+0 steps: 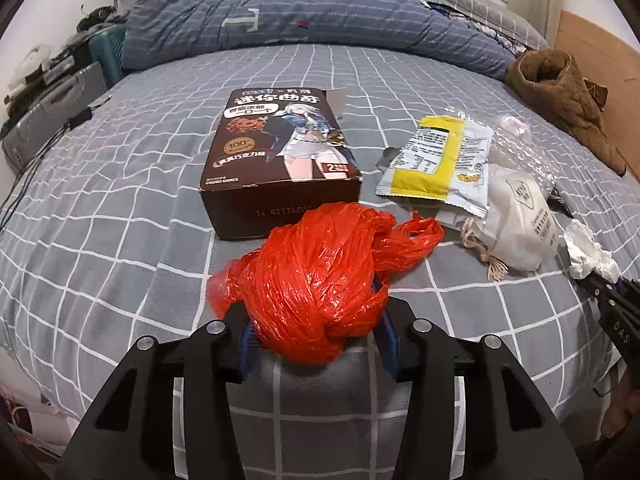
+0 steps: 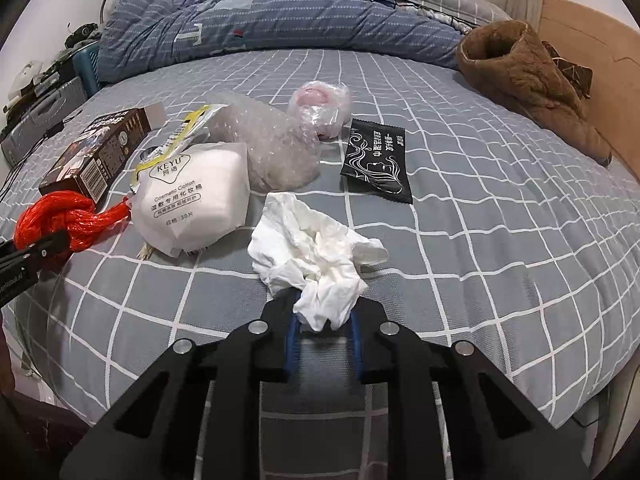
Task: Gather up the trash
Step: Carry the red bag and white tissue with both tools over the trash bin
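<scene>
My left gripper (image 1: 316, 306) is shut on a knotted red plastic bag (image 1: 320, 272) that rests on the grey checked bed sheet (image 1: 120, 220). The same bag (image 2: 60, 216) shows at the left edge of the right wrist view. My right gripper (image 2: 324, 308) is shut on the near end of a crumpled white tissue (image 2: 312, 248). On the bed beyond lie a brown cookie box (image 1: 280, 152), a yellow-and-white snack wrapper (image 1: 436, 160), a cotton pad pack (image 2: 192, 200), bubble wrap (image 2: 272, 144), a clear bag with pink inside (image 2: 320, 104) and a black wet-wipe sachet (image 2: 378, 160).
A rolled blue quilt (image 1: 280, 12) lies across the far side of the bed. A brown fleece garment (image 2: 520, 76) sits at the right by the wooden headboard (image 2: 600, 80). A grey suitcase (image 1: 52, 112) and black cables (image 1: 48, 144) are at the bed's left edge.
</scene>
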